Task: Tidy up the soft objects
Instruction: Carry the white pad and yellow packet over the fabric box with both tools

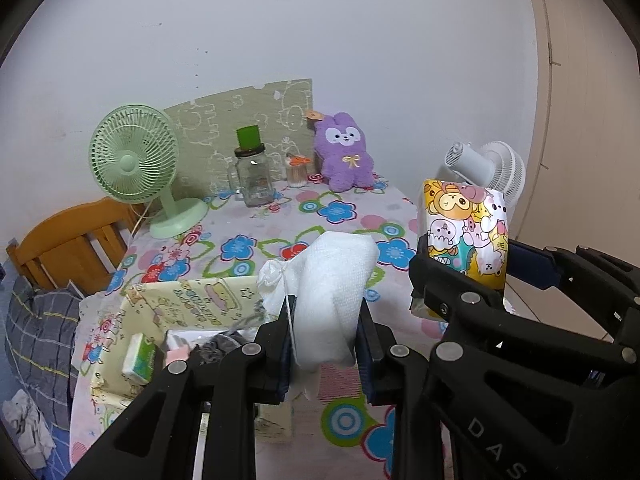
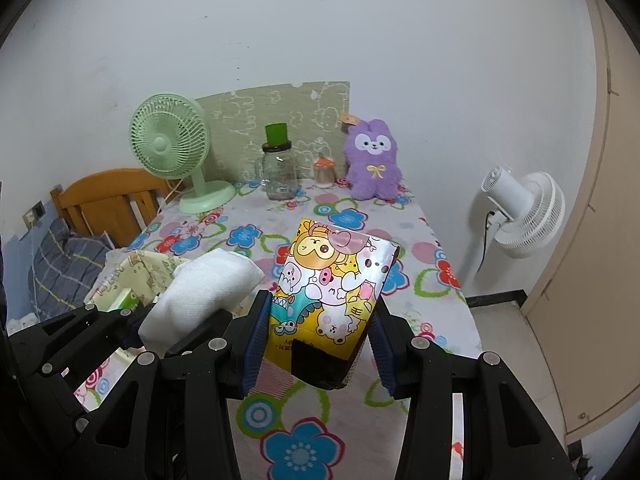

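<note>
My left gripper (image 1: 326, 354) is shut on a white cloth bundle (image 1: 332, 292) and holds it above the near part of the table; the bundle also shows in the right wrist view (image 2: 200, 292). My right gripper (image 2: 318, 340) is shut on a cartoon-print tissue pack (image 2: 332, 284), held upright just right of the left gripper; the pack also shows in the left wrist view (image 1: 466, 232). A pale yellow fabric storage box (image 1: 192, 304) sits open to the lower left, with a green tissue pack (image 1: 140, 358) and small items inside. A purple plush rabbit (image 1: 344, 152) sits at the table's back.
The table has a flowered cloth (image 1: 320, 212). At the back stand a green desk fan (image 1: 136, 164), a glass jar with a green cup on it (image 1: 252, 172), a small toothpick jar (image 1: 297, 170) and a green board against the wall. A white fan (image 2: 524, 216) stands right; a wooden bed frame (image 2: 100, 196) stands left.
</note>
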Available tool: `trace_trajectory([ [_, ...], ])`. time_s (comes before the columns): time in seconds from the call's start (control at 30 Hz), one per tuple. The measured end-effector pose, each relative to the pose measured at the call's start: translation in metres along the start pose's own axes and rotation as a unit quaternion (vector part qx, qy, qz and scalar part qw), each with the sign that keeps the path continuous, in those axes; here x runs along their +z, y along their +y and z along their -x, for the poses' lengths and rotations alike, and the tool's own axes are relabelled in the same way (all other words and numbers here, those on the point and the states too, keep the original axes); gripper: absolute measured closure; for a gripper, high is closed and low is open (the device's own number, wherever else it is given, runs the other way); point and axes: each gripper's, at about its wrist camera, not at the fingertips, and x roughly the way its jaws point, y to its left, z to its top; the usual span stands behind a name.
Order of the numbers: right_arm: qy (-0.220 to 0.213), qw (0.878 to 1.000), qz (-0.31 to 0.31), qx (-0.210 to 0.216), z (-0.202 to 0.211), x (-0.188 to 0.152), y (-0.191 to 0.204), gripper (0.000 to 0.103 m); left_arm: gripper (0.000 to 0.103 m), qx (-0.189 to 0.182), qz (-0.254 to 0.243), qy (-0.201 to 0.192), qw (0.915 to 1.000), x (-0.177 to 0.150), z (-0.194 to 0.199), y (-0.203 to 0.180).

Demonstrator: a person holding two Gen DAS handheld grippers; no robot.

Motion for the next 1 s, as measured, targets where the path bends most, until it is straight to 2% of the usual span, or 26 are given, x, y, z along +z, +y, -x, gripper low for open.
trace_trajectory([
  [0.5,-0.006,1.0,0.018,0.019,-0.017,0.017,0.043,0.054,0.077,0.019,0.02,-0.007,0.9996,0.003,-0.001,0.046],
  [1.0,0.006,0.998,0.04,0.037,-0.052,0.023,0.081,0.054,0.077,0.033,0.021,0.004,0.9992,-0.006,-0.023,0.088],
])
